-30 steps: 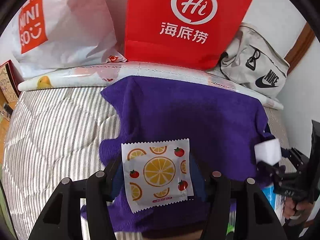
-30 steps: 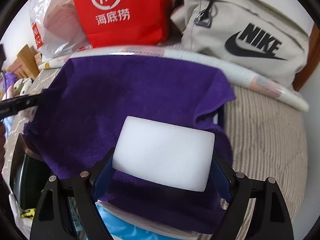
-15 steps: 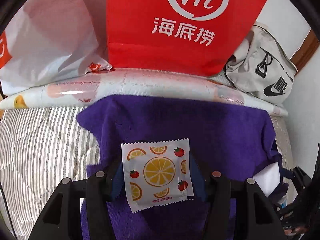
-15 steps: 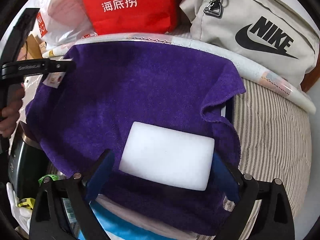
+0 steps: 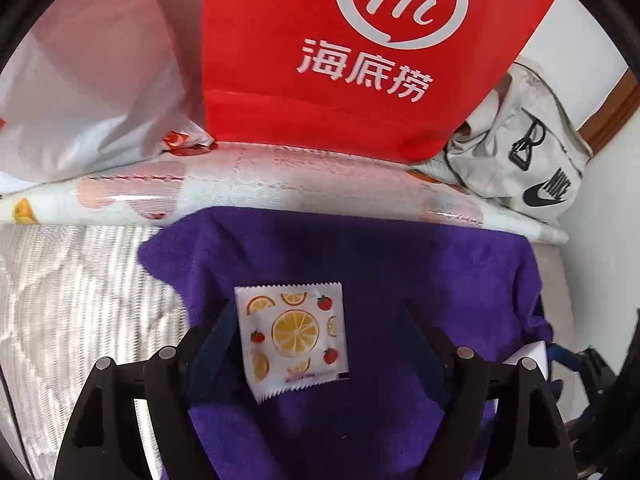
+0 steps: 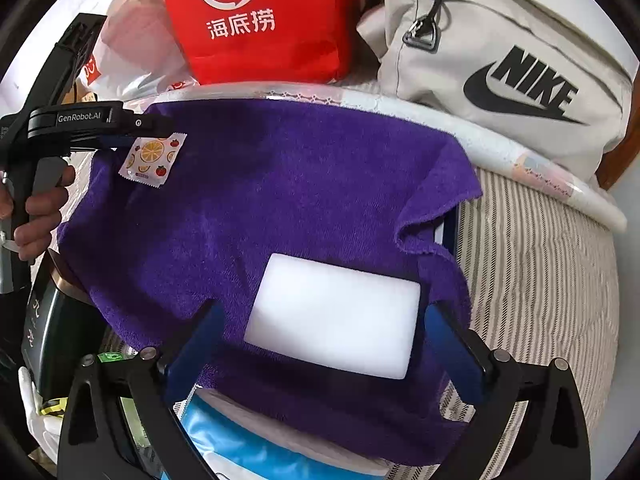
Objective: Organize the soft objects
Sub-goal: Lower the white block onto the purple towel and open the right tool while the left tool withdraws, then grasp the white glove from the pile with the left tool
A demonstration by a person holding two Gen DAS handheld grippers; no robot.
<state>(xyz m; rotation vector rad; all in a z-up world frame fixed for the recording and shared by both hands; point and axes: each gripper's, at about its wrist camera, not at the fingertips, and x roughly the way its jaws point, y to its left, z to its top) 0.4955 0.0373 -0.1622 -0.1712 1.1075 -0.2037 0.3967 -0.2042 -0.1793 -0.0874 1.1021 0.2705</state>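
Striped bedding (image 5: 72, 300) covered the bed, with a purple towel (image 5: 360, 264) spread over it and a rolled fruit-print sheet (image 5: 280, 184) lying along the towel's far edge.

Left wrist view, left to right: a white plastic bag (image 5: 88, 92) leaned at the back left, a red Hi bag (image 5: 360, 52) stood in the middle, and a beige Nike bag (image 5: 532, 168) sat at the right by the wall. The left gripper (image 5: 320, 336) pointed steeply down over the towel. Its jaws were opening. The fruit-print packet (image 5: 292, 336) sat between them, close against the left finger (image 5: 218, 340), with a clear gap to the right one. No clamp on it. Can't tell if the packet lay flat on the towel or leaned on that finger.

Right wrist view, left to right: a hand (image 6: 38, 208) held the left gripper's handle at the far left edge, packet under its tip near the towel's far left corner. The right gripper (image 6: 320, 340) hovered over the towel's near part, jaws opening and near full spread. The white sponge block (image 6: 334, 320) lay on the towel between them; the left finger (image 6: 196, 344) stood clear of it, the right one just beside its end. Not gripped. Something light blue (image 6: 240, 440) showed under the towel's near edge. Striped bedding ran on to the right.
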